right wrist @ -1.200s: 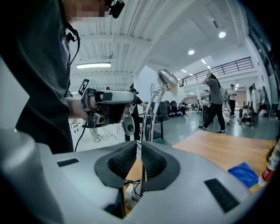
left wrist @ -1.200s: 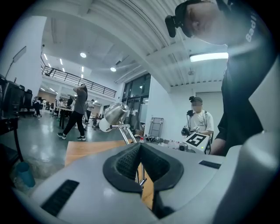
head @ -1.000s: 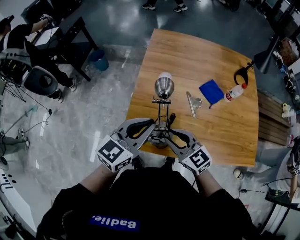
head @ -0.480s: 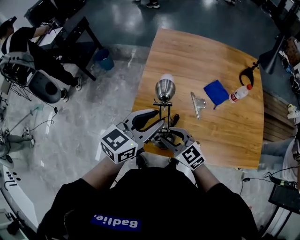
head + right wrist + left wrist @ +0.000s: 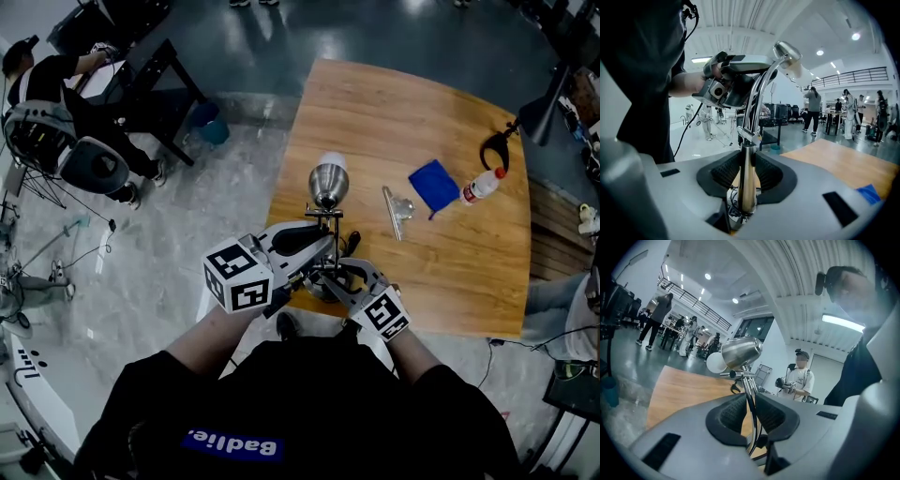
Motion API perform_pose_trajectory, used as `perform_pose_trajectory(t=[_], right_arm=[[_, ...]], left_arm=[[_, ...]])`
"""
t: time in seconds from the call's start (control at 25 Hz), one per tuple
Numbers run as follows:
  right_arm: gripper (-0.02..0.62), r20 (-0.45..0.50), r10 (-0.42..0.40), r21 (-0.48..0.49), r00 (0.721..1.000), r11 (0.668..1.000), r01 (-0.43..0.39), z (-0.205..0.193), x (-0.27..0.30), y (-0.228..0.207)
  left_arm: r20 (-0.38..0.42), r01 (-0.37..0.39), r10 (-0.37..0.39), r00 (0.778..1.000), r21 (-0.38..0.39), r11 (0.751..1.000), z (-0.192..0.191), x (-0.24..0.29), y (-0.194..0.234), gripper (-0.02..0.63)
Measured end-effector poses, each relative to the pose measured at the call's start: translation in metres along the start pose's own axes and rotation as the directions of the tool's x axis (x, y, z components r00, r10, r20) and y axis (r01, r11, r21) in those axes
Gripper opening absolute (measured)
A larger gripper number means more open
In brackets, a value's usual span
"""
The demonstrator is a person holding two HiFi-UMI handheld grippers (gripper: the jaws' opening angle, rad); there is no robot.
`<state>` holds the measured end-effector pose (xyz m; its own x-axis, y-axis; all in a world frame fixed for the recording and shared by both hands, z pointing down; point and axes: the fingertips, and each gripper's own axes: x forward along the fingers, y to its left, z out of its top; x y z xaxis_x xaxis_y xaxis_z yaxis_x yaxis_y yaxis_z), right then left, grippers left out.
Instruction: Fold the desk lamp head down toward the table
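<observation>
The desk lamp stands at the near edge of the wooden table (image 5: 403, 112), its chrome head (image 5: 328, 180) with a white bulb raised on thin rods. In the left gripper view the head (image 5: 740, 351) rises above my left gripper (image 5: 751, 401), whose jaws are closing, pads against the lamp's upper arm rods (image 5: 750, 390). My left gripper (image 5: 319, 248) comes in from the left. My right gripper (image 5: 330, 277) sits lower by the base. Its jaws are closing too (image 5: 746, 164), and its pads flank the chrome lower post (image 5: 747, 178) tightly.
A metal clip (image 5: 396, 206), a blue cloth (image 5: 434, 185) and a small bottle (image 5: 478, 186) lie to the lamp's right. A black lamp (image 5: 534, 117) stands at the far right edge. A person sits on a chair (image 5: 94, 164) on the floor to the left.
My left gripper has risen from beside the base onto the lamp's arm and rolled. The right gripper has sunk lower at the post. The lamp head stays upright.
</observation>
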<state>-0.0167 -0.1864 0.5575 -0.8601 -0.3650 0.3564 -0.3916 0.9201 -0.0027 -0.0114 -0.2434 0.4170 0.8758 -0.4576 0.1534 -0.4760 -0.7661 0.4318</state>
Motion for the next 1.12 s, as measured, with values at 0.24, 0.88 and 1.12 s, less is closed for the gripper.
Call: perform_pose_trajectory(t=[0.24, 0.88, 1.12], right_arm=[[0.107, -0.011, -0.020, -0.018, 1.000, 1.000, 0.020, 0.001, 0.000, 0.002], [0.101, -0.015, -0.017, -0.069, 1.000, 0.997, 0.016, -0.001, -0.002, 0.001], [0.101, -0.019, -0.007, -0.072, 1.000, 0.997, 0.006, 0.004, -0.002, 0.001]], left_arm=[[-0.010, 0.050, -0.051, 0.999, -0.104, 0.993, 0.000, 0.002, 0.002, 0.057], [-0.047, 0.023, -0.046, 0.998, -0.409, 0.912, -0.019, 0.031, 0.058, 0.057], [-0.136, -0.041, -0.055, 0.989, -0.614, 0.789, -0.061, 0.050, 0.098, 0.090]])
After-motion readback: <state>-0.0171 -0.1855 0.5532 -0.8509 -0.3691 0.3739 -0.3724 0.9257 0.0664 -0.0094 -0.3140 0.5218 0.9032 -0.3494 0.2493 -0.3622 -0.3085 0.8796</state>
